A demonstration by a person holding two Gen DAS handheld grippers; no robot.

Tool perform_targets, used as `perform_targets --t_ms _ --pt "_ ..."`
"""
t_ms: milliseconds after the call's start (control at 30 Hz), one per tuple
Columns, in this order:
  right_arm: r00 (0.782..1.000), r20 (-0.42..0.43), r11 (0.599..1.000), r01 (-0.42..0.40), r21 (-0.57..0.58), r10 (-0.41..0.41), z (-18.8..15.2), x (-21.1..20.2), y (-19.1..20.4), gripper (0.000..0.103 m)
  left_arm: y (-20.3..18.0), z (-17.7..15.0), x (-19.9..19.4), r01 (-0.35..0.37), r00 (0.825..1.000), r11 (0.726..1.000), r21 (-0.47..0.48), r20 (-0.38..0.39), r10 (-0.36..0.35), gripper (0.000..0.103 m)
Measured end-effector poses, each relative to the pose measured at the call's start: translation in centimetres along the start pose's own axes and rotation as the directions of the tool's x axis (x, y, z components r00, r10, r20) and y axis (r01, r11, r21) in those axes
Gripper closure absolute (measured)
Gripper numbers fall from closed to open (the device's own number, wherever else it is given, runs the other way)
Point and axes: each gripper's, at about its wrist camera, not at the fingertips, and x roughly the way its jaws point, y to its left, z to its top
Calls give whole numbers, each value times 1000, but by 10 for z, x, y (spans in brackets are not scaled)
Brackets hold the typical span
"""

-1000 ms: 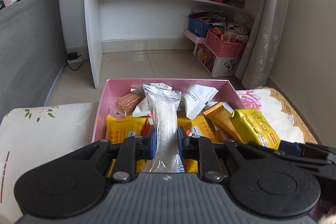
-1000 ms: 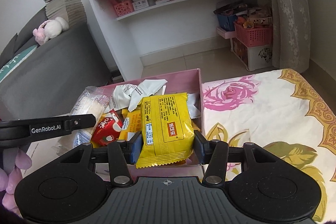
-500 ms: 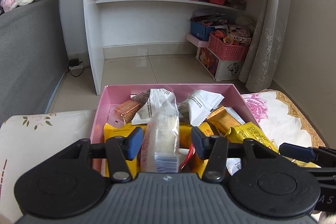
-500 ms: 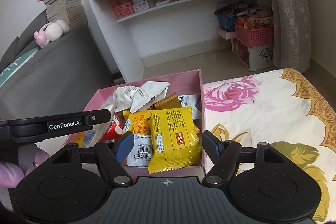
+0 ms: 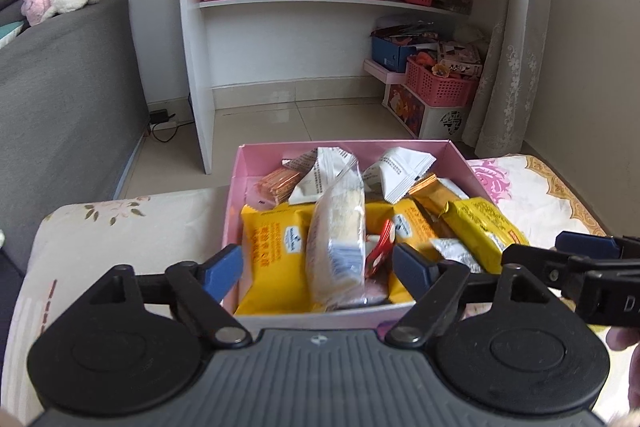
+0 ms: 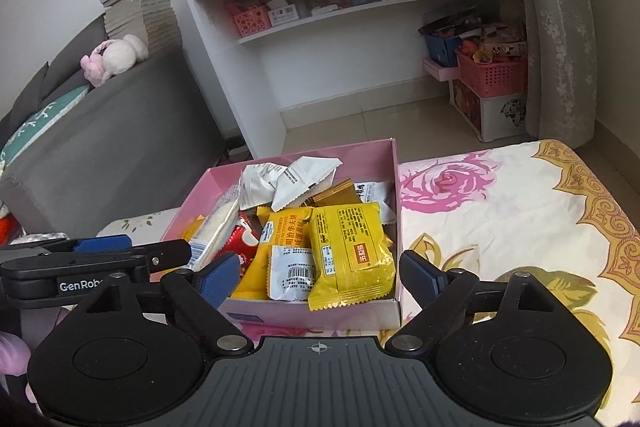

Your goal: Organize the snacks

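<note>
- The left tongs (image 5: 318, 269) are spread wide, having just been opening; a clear-wrapped cracker pack (image 5: 338, 243) stands between the blue pads without touching either one, leaning on the snacks inside the pink box (image 5: 344, 149).
- The right tongs (image 6: 318, 279) are also spread, their jaws having just been opening; a yellow snack packet (image 6: 350, 253) lies between them, free of both pads, resting in the box's near right corner with its lower seal over the front wall.
- The pink box sits on a surface covered with a floral cloth (image 6: 500, 211), at the cloth's far edge, toward its left side.
- In the box, a yellow cake packet (image 5: 274, 257) lies at the near left; white sachets (image 5: 396, 171) sit against the far wall; an orange-brown wrapper (image 5: 280, 183) lies far left; a red wrapper (image 6: 242, 241) is partly buried mid-box.
- A small white barcode sachet (image 6: 290, 273) leans just beside the yellow snack packet.
- Beyond the box stand a white shelf unit (image 5: 280, 39) and a grey sofa (image 5: 60, 99).
</note>
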Motion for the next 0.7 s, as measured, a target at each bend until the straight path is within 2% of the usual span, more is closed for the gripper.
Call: perform_targets --t_ms 267,500,700 --pt "999 -44 1000 25 -8 -25 -9 -24 9 6 6 -22 -25 -20 999 1000 -16 -45 19 8" --pt "994 -92 994 52 -96 -61 -18 -45 26 6 11 -40 -49 -26 995 998 -55 -102 20 4" --pt "985 -145 992 75 -100 -89 -19 -60 41 5 9 -48 -70 -65 991 997 -49 -123 59 0"
